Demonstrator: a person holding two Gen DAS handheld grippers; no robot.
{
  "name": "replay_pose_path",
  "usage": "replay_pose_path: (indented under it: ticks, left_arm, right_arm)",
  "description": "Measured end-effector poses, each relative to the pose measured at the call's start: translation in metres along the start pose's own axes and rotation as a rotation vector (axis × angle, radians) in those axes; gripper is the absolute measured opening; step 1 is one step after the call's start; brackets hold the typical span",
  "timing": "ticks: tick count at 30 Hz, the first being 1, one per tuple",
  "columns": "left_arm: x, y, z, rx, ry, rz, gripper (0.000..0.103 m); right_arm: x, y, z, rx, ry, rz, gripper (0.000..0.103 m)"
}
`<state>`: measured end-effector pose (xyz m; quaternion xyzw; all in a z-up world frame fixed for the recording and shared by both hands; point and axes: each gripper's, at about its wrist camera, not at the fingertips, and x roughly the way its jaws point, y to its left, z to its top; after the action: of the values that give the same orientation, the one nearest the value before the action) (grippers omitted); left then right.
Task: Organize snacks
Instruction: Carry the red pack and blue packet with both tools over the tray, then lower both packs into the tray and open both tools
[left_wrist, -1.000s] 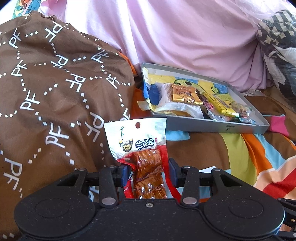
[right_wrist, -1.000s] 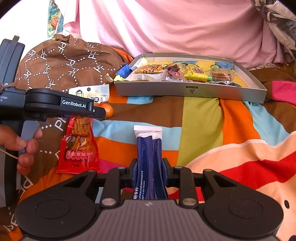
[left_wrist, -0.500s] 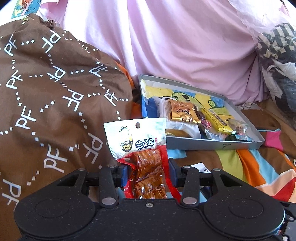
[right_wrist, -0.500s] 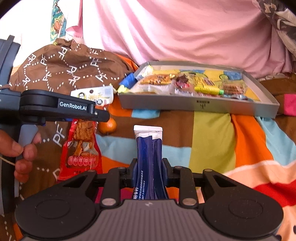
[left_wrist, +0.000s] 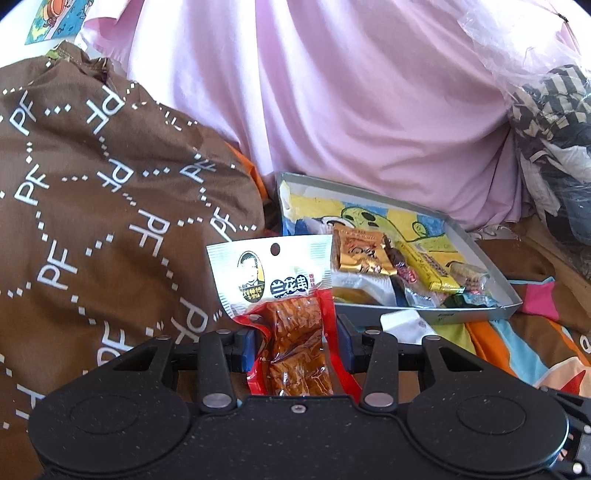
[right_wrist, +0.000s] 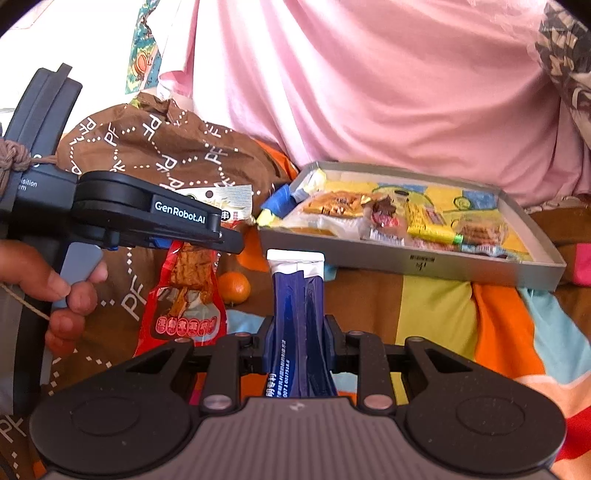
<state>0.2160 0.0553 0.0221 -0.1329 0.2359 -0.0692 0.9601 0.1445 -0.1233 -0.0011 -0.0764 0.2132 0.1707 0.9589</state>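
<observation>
My left gripper (left_wrist: 295, 334) is shut on a red snack packet (left_wrist: 291, 321) with a white header, held upright. In the right wrist view that packet (right_wrist: 188, 295) hangs from the left gripper (right_wrist: 225, 236), which a hand (right_wrist: 55, 291) squeezes. A dark blue stick pack (right_wrist: 297, 317) with a white top stands clamped in my right gripper (right_wrist: 297, 345). The grey tray (left_wrist: 480, 314), ahead and right of the left gripper, holds several wrapped snacks, among them a gold packet (left_wrist: 360, 254) and a yellow bar (left_wrist: 430, 273). From the right gripper the tray (right_wrist: 443, 267) lies straight ahead, beyond the stick pack.
A brown "PF" patterned bag (left_wrist: 92, 221) bulks at the left. Pink cloth (left_wrist: 369, 110) rises behind the tray. A small orange fruit (right_wrist: 233, 288) lies on the striped bedspread (right_wrist: 436, 317) near the hanging packet. Dark patterned clothes (left_wrist: 554, 129) pile up at the right.
Both grippers have risen slightly with their packets still held. The tray sits lower in each view, and the left gripper has edged towards the tray.
</observation>
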Motion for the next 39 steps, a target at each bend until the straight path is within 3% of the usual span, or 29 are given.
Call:
replay_pose_path:
  ticks: [10,17,31,39]
  left_arm:
    - [0.003,0.004,0.030,-0.009,-0.024,0.026,0.044]
    - [0.032,0.003,0.071,-0.004,-0.026,0.008,0.044]
    - [0.130,-0.006,0.140,0.018,0.009,-0.012,0.044]
    - [0.175,-0.012,0.153,0.037,0.030,0.013,0.044]
  right_arm:
    - [-0.001,-0.012,0.021,-0.004,-0.067,-0.007,0.029]
    - [0.015,-0.029,0.050,-0.026,-0.125,-0.005,0.029]
    - [0.108,-0.064,0.127,-0.077,-0.191,-0.021,0.029]
    - [0.157,-0.091,0.159,-0.035,-0.171,-0.019,0.029]
